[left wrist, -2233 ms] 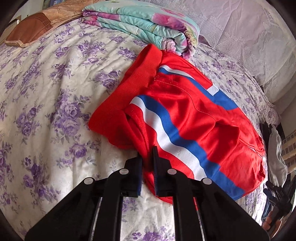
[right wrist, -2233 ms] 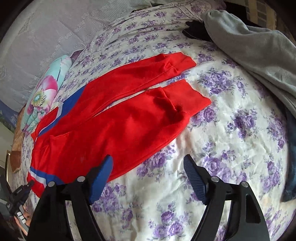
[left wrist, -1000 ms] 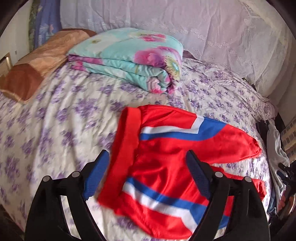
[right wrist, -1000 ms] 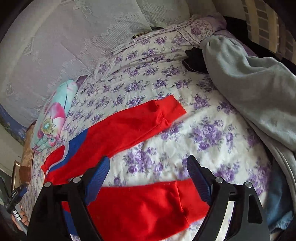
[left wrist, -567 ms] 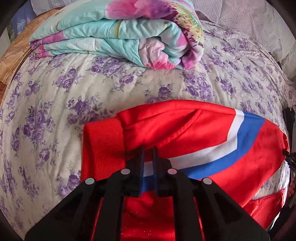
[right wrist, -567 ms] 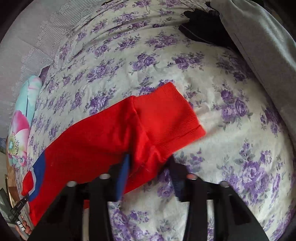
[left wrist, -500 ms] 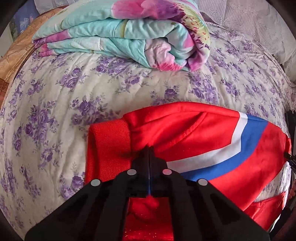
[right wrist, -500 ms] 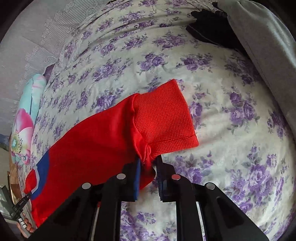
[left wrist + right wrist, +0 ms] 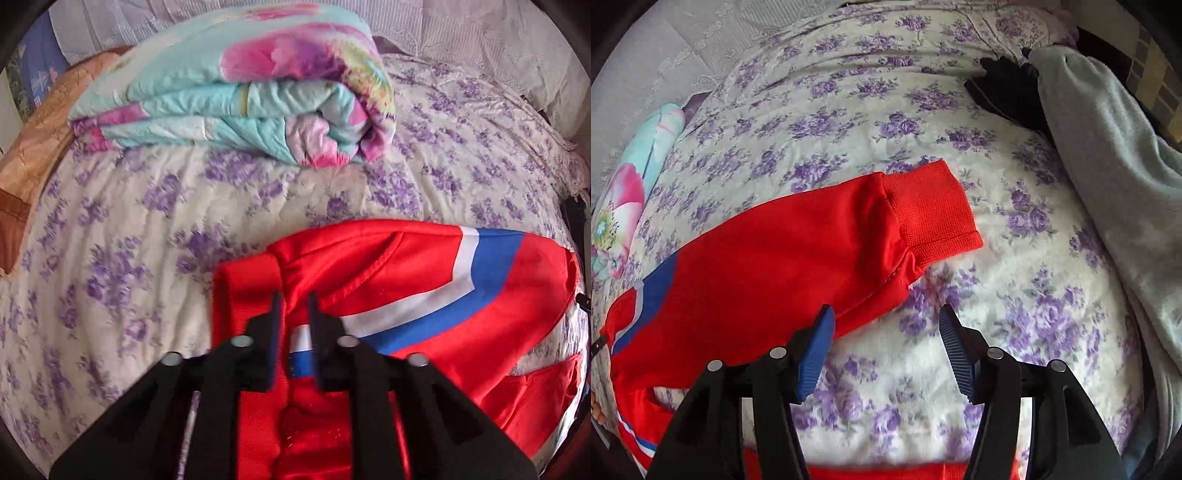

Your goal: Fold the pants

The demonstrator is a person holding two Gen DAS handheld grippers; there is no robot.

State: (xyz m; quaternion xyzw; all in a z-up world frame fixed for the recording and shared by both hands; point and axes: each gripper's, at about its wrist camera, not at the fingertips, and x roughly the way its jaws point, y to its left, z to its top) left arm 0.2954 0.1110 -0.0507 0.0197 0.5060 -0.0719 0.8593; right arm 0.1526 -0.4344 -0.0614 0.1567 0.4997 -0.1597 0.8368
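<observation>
While the red track pants with a blue-and-white side stripe (image 9: 424,280) lie spread on the purple-flowered bedsheet (image 9: 122,229), the risk is a crooked fold: the far leg, with its ribbed cuff (image 9: 927,206) at about 1 o'clock from the right tool (image 9: 886,332), lies apart from the near leg at the 6 o'clock edge of that view. If either end is let go unevenly, the legs could fail to stack and the waistband (image 9: 243,295) could bunch. Loose cloth may also catch on a pad as a tool pulls away.

Both tools' jaws have just been opening. The left tool (image 9: 294,314) stands narrowly parted over the waistband, red fabric showing in the gap, its pads apparently not pinching. The right tool is moderately wide, holding nothing, its left pad just over the leg's edge. A folded turquoise-and-pink floral quilt (image 9: 236,92) sits at 12 o'clock in the left view.
</observation>
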